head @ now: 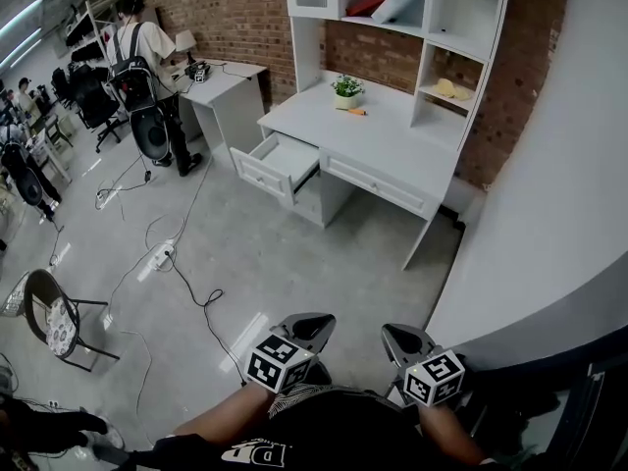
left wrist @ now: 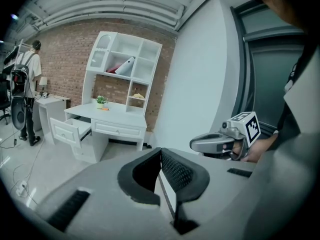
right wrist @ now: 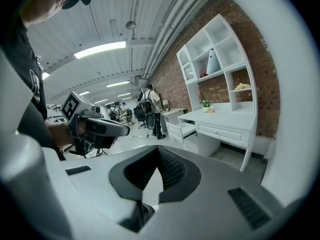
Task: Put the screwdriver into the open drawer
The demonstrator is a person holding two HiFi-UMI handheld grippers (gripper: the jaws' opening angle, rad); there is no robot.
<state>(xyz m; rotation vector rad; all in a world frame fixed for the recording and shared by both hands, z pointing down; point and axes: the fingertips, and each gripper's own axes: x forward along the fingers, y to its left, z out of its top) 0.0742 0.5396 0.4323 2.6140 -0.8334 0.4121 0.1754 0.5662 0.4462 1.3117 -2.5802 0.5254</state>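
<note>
The task was not yet started. The screwdriver (head: 355, 112) lay on the desk (head: 392, 150) beside the plant (head: 346, 88), apart from the open drawer (head: 285, 160). The left gripper (head: 312, 324) and right gripper (head: 400, 337) were both clenched on nothing, far from the desk. Approach, pickup and placing all remained.

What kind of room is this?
Probably a lab with a study corner: a white desk against a brick wall, a power strip on the floor, a person at another desk.

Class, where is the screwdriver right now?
In the head view, the screwdriver lies on the white desk, just beside the potted plant, up and right of the open drawer.
</note>
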